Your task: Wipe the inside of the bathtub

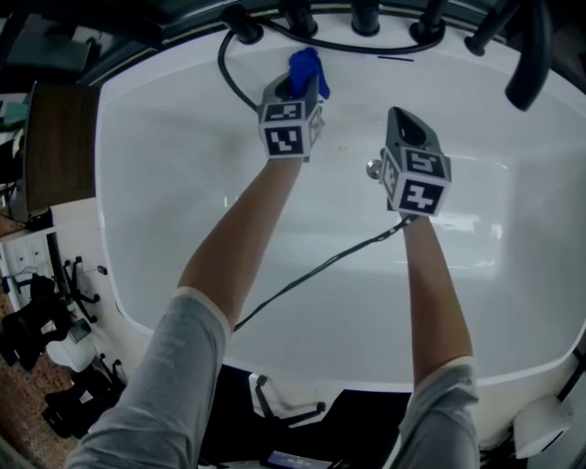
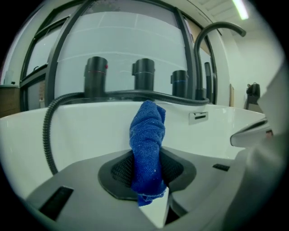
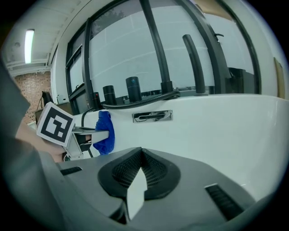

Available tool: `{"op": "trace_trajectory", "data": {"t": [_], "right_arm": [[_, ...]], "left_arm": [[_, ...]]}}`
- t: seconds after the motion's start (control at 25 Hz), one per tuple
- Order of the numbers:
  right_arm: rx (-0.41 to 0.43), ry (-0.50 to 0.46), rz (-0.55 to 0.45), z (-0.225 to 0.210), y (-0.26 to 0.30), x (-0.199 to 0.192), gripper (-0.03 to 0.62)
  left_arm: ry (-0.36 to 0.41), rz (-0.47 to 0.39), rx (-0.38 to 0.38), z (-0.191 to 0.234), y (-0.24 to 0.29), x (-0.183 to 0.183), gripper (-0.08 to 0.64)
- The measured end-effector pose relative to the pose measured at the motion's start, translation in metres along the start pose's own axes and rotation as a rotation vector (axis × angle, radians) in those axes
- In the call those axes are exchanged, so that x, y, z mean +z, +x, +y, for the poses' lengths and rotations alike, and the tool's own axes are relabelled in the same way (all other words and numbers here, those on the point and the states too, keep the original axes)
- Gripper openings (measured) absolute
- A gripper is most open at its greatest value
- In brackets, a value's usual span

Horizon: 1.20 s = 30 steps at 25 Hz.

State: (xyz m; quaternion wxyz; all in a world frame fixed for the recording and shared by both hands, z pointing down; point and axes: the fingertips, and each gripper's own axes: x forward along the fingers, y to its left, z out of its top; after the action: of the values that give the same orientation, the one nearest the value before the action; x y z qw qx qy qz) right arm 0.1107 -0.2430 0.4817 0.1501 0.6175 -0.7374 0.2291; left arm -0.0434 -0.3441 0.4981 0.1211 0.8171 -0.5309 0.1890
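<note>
A white bathtub (image 1: 165,183) fills the head view. My left gripper (image 1: 302,84) is shut on a blue cloth (image 1: 305,70), held close to the tub's far wall (image 2: 90,131) below the taps. In the left gripper view the blue cloth (image 2: 147,149) stands up from between the closed jaws. My right gripper (image 1: 403,124) hovers over the tub's middle, shut with nothing in it; its pads (image 3: 135,173) meet at the tips. In the right gripper view the blue cloth (image 3: 104,132) and the left gripper's marker cube (image 3: 55,123) show at left.
Several black tap fittings (image 1: 364,16) line the far rim, and a black shower hose (image 1: 229,78) hangs into the tub. An overflow plate (image 3: 152,116) sits on the far wall. A chrome drain knob (image 1: 374,168) lies on the floor. A thin cable (image 1: 311,270) crosses the tub.
</note>
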Motion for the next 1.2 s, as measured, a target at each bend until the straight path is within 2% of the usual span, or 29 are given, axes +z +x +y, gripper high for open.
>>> {"op": "trace_trajectory", "data": {"t": [0.24, 0.44, 0.76, 0.88, 1.04, 1.2], "right_arm": [[-0.011, 0.006, 0.006, -0.01, 0.003, -0.006, 0.009], [0.0, 0.006, 0.007, -0.002, 0.008, -0.013, 0.009], [0.004, 0.001, 0.006, -0.001, 0.013, -0.024, 0.009], [0.001, 0.003, 0.008, -0.002, 0.015, -0.028, 0.009], [0.008, -0.001, 0.004, -0.006, 0.016, -0.032, 0.009], [0.0, 0.012, 0.013, -0.012, 0.016, -0.041, 0.009]], "left_arm": [[0.036, -0.009, -0.109, -0.072, 0.021, 0.005, 0.126], [0.056, -0.036, -0.13, -0.069, 0.02, 0.004, 0.121], [0.049, -0.02, -0.034, 0.009, 0.004, -0.024, 0.121], [0.012, -0.03, 0.001, 0.026, -0.001, -0.029, 0.123], [-0.015, -0.047, 0.039, 0.03, -0.001, -0.031, 0.121], [-0.029, -0.059, 0.049, 0.009, 0.007, -0.034, 0.121]]}}
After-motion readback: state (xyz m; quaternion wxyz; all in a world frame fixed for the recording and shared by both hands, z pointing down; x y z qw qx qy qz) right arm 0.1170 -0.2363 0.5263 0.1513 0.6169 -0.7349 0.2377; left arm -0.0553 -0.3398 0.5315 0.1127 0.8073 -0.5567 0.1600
